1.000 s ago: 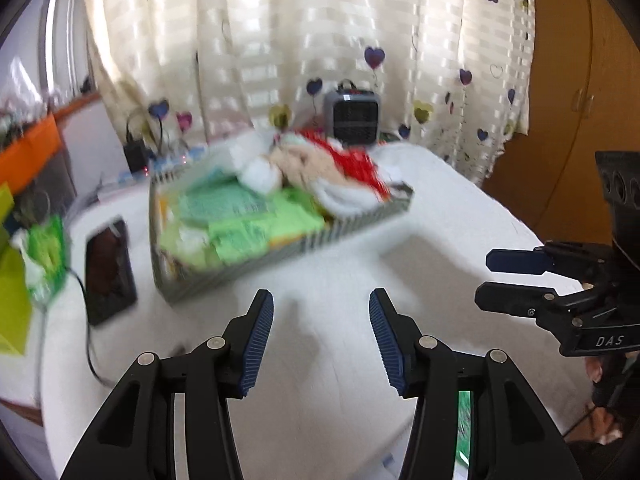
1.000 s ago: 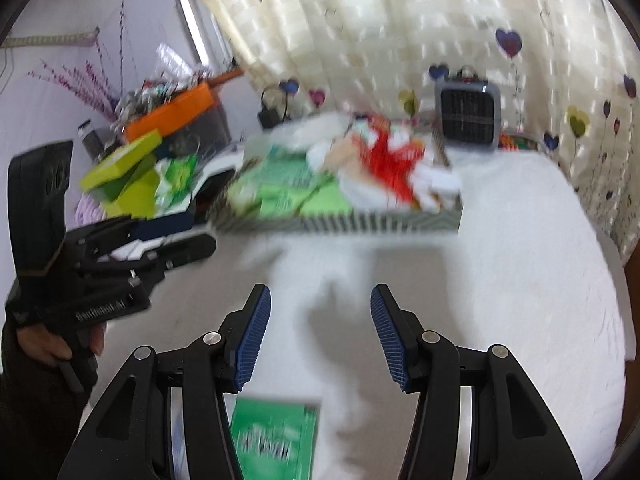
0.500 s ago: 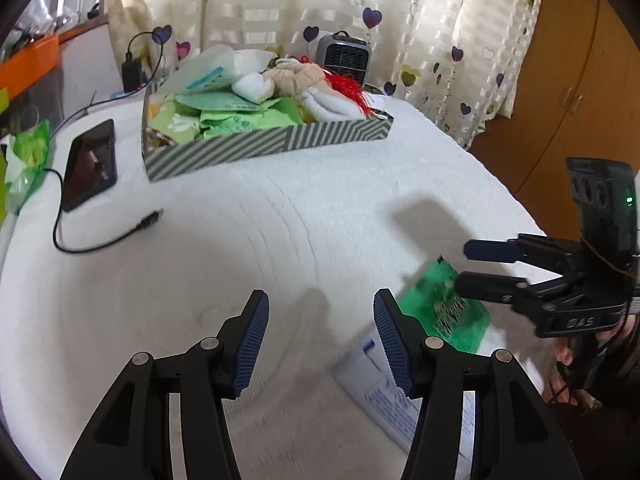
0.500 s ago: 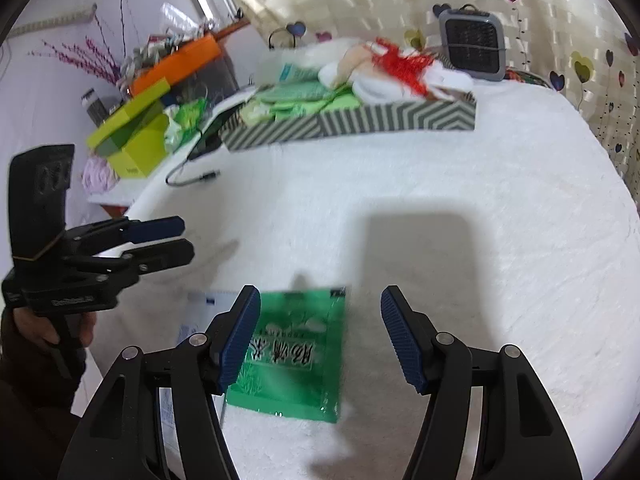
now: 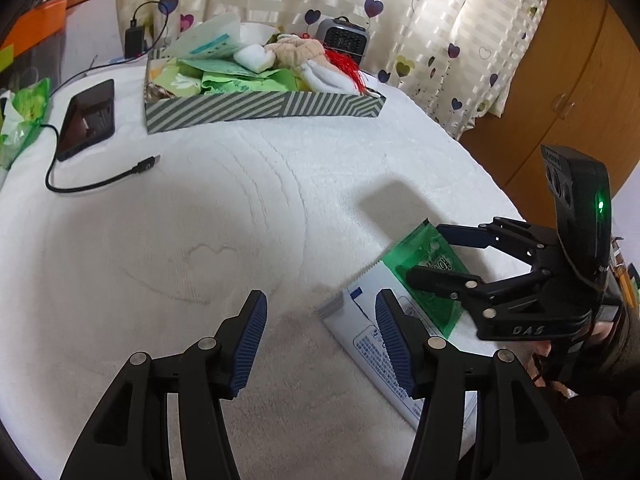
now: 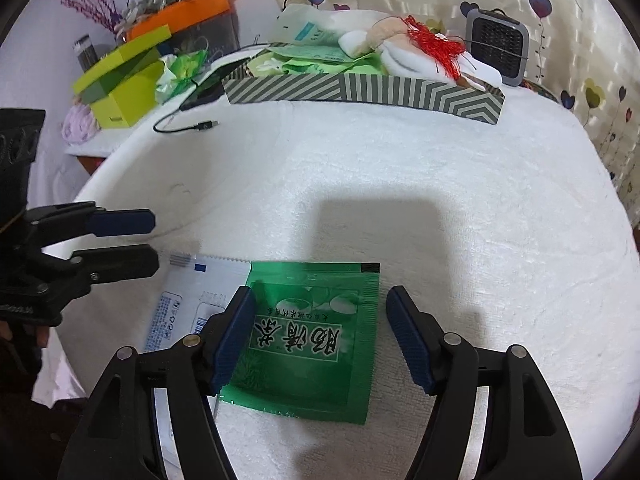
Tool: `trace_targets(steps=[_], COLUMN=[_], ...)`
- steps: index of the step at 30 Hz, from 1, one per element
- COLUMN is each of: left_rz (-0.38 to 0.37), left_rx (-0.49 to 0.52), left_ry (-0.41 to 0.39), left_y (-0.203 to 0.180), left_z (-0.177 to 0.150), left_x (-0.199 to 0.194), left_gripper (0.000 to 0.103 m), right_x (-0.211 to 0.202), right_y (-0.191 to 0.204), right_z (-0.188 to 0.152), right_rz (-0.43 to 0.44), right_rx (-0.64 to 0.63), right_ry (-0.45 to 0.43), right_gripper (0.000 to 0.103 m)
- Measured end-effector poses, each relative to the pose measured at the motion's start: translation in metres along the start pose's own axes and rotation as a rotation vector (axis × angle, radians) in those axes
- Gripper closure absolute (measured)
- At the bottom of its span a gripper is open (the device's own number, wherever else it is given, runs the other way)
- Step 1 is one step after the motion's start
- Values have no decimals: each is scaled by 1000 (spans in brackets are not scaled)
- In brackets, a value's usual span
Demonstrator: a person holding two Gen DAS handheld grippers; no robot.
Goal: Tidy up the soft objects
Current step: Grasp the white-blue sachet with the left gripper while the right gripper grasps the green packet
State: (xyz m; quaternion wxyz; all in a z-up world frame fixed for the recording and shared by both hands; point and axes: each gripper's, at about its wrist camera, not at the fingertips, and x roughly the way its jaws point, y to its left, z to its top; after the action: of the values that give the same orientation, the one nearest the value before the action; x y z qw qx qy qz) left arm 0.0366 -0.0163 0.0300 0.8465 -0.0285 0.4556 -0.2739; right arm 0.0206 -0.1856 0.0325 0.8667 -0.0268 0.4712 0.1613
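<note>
A home room, likely a bedroom: heart-print curtains (image 5: 400, 8), a wooden wardrobe (image 5: 568, 92), a white fleecy cover (image 5: 240, 208) spread over the counter, a small heater (image 6: 496, 46), a charging phone (image 5: 86, 118), and a striped box (image 5: 260, 106) of plush toys and packets.

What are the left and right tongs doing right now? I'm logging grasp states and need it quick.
Left tongs: open, holding nothing, beside the white packet.
Right tongs: open, straddling the green packet, not yet closed on it.
</note>
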Motion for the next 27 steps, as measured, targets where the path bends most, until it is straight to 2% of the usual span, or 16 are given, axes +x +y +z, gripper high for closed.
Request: trace_targets(steps=[4, 8, 10, 14, 20, 21, 27], left_rz=[-31, -45, -50, -45, 0, 8, 71], left_rx=[-31, -34, -41, -40, -50, -47, -31], left_ry=[24, 38, 48, 64, 82, 88, 106], left_y=[2, -1, -2, -7, -12, -15, -27], left_z=[-4, -6, -6, -8, -9, -8, -5], left_x=[2, 4, 5, 7, 10, 11, 18], left_gripper=[47, 46, 46, 46, 46, 45, 42], right_x=[1, 0, 0, -1, -9, -11, -26], right_y=[6, 9, 10, 14, 12, 12, 5], right_z=[0, 0, -1, -2, -5, -5, -7], right_rz=[-36, -27, 1, 10, 40, 42, 71], right_rx=[-12, -22, -22, -32, -25, -24, -2], right_ry=[1, -3, -4, -16, -56, -67, -130], right_gripper=[37, 42, 54, 59, 78, 85, 91])
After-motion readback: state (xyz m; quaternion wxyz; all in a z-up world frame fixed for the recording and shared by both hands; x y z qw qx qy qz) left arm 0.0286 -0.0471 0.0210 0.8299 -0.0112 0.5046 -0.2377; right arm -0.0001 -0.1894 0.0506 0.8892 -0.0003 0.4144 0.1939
